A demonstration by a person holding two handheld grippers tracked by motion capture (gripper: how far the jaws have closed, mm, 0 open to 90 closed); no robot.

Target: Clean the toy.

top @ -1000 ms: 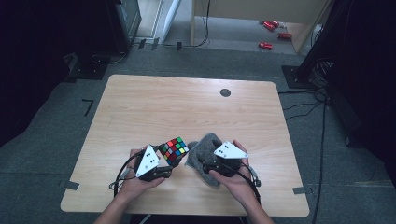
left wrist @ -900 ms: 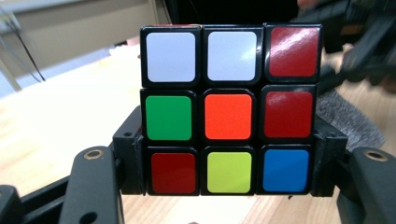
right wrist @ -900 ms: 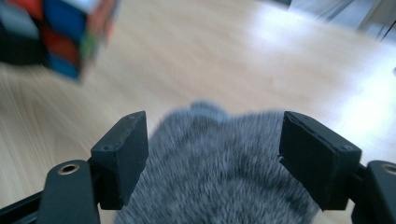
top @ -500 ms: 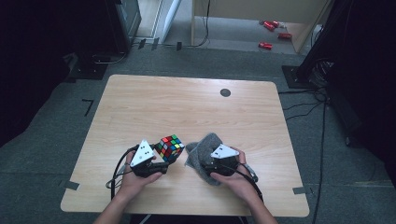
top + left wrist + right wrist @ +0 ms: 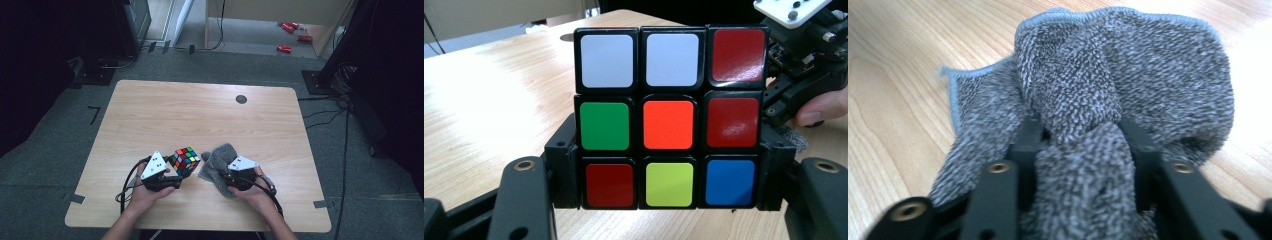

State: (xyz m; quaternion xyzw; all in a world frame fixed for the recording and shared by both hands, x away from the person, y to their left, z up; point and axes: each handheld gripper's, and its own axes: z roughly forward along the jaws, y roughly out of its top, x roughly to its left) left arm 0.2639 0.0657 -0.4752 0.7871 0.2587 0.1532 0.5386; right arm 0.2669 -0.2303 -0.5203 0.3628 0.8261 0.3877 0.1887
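near the table's (image 5: 210, 120) six o'clock edge, the left gripper (image 5: 172, 176) pinches a puzzle cube (image 5: 184, 160) by two opposite sides, lifted slightly. the right gripper (image 5: 220, 175) is clamped on a bunched grey cloth (image 5: 220, 156). the cloth sits just beside the cube, at its three o'clock, so wiping it probably means closing that small gap sideways.

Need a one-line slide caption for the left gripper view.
Left gripper clamps a scrambled puzzle cube above the wooden table.
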